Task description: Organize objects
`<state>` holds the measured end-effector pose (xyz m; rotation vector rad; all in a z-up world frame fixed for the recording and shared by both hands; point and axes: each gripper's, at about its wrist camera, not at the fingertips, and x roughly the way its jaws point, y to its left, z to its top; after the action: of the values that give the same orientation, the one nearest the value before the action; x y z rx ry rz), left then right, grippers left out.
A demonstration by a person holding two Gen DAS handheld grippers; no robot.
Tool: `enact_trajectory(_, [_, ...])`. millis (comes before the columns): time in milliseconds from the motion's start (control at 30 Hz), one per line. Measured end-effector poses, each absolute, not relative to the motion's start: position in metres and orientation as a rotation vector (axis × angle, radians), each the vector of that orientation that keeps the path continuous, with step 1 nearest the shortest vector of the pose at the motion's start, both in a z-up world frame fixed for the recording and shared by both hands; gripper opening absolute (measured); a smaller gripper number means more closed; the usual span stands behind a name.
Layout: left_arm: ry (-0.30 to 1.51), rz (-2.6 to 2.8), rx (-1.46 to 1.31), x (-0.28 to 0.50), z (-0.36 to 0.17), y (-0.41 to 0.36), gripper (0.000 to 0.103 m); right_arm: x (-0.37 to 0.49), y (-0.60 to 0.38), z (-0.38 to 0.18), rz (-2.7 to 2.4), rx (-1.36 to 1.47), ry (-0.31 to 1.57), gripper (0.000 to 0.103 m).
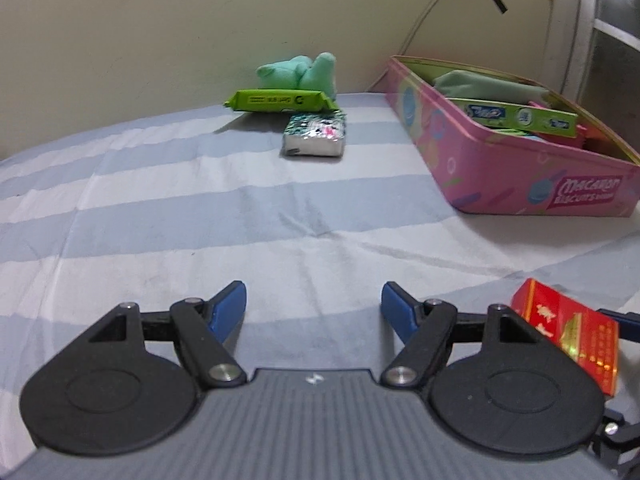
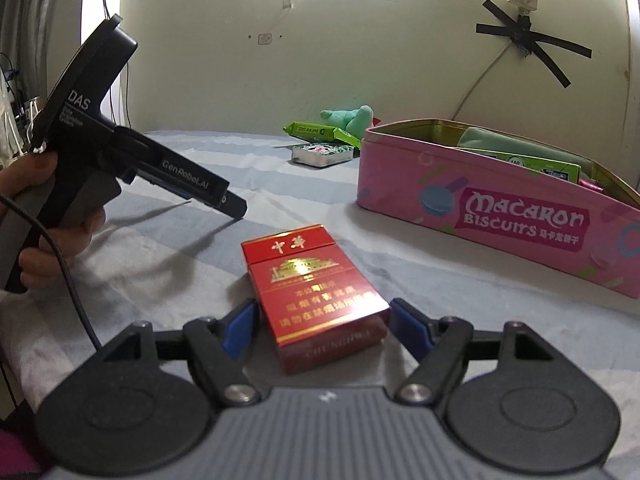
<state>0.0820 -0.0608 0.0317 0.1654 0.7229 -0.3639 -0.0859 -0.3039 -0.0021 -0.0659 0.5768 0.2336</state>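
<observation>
A red cigarette pack [image 2: 316,292] lies on the striped sheet between my right gripper's [image 2: 324,326] open blue fingers; the left finger is close to it, the right one stands apart. The pack also shows in the left wrist view [image 1: 568,332]. My left gripper [image 1: 313,312] is open and empty above the sheet, to the left of the pack. A pink Macaron Biscuits tin [image 1: 520,176] [image 2: 500,216] at the right holds green packets and a green cloth. A green wipes pack [image 1: 280,101], a tissue pack [image 1: 314,136] and a green plush toy [image 1: 300,72] lie at the far wall.
The striped blue-and-white sheet [image 1: 200,208] covers the surface. The left hand-held gripper body [image 2: 104,148] with its cable shows at the left of the right wrist view. A white cable [image 1: 424,16] runs down the wall behind the tin.
</observation>
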Motion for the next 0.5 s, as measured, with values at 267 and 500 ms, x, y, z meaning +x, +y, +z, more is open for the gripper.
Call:
enact_trajectory(267, [0.712,-0.286,0.168,0.0814,0.0295,-0.0594,0.077,-0.0882,-0.3,-0.0029,0.235,-0.06,0.567,0.075])
enact_trajectory(500, [0.699,-0.268,0.182,0.079,0.0285,-0.0627,0.077,-0.088,-0.2993,-0.0033,0.24,-0.055,0.564,0.075])
